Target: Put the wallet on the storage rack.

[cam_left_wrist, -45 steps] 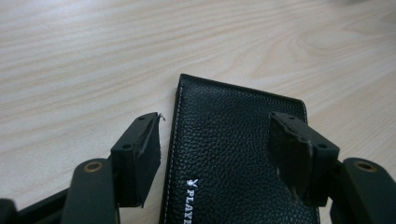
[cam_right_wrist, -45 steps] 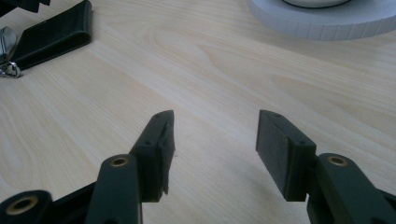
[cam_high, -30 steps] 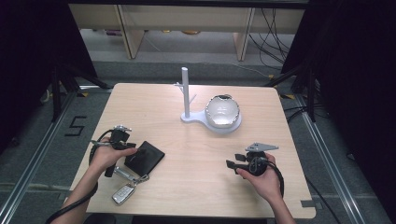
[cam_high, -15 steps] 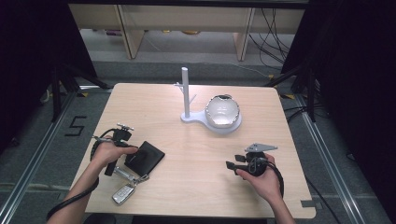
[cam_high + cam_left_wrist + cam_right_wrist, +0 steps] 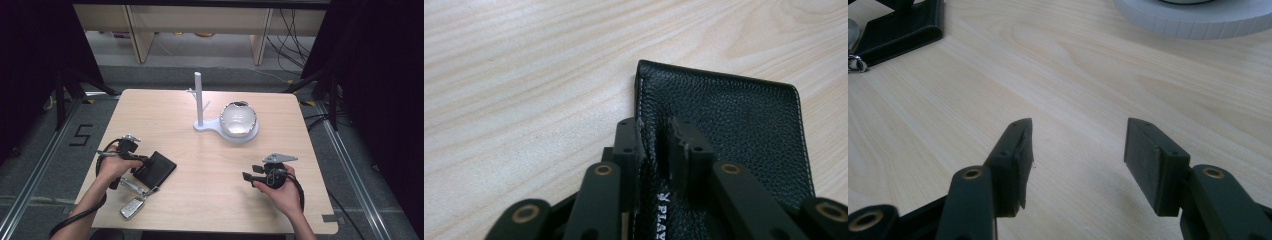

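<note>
The wooden table (image 5: 165, 107) carries everything, with the person's forearms coming in from its near edge. At the far centre stands a white stand (image 5: 200, 107), an upright post with short pegs on a flat base, and a shiny rounded bowl (image 5: 238, 119) sits on the right part of that base; both are well apart from the hands and look like a likely place for small things to end up, though that is a judgement.

At the near left lies the black leather wallet (image 5: 159, 167), flat on the wood. The left gripper (image 5: 655, 142) has pinched its near-left corner: in the left gripper view the two jaws are drawn tight on the leather, which puckers between them. Taking it by a corner seems meant to let the flat piece be lifted off the table without scraping under it.

The right gripper (image 5: 1075, 150) waits at the near right, low over bare wood, its jaws spread wide with nothing between them, probably kept free for a later move.

Nearest the edge, just beside the wallet, lie a metal clip (image 5: 131, 185) and a car key fob (image 5: 131, 207).
</note>
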Demonstrator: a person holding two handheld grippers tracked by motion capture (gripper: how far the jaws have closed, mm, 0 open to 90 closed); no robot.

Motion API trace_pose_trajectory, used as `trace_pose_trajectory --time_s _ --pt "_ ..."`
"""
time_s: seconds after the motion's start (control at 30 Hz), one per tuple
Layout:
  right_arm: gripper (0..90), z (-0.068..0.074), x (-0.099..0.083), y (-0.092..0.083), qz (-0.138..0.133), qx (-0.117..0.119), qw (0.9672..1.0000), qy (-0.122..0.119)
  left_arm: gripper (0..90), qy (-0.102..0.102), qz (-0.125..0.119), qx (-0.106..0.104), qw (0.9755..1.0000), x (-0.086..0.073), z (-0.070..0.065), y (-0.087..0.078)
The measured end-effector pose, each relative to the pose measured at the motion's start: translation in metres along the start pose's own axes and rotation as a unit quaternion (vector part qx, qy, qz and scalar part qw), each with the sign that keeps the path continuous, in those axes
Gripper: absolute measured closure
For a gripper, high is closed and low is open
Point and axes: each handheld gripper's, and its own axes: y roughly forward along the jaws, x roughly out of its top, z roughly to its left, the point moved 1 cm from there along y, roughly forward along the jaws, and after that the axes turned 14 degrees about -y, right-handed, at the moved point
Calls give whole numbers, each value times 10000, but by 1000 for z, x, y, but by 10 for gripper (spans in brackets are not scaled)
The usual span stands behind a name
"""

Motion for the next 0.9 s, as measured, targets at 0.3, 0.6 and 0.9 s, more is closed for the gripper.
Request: trace_pose_trajectory --time_s 0.3,0.6,0.9 --pt "459 -1 0 0 44 -24 10000 23 847 139 -318 50 9994 -5 -1 -5" --pt "459 -1 1 0 -25 40 10000 -13 859 100 -737 -214 9970 -9 -5 -20" --pt "458 0 2 0 -39 20 10000 -12 877 -157 -1258 -648 9898 -10 -18 -34"
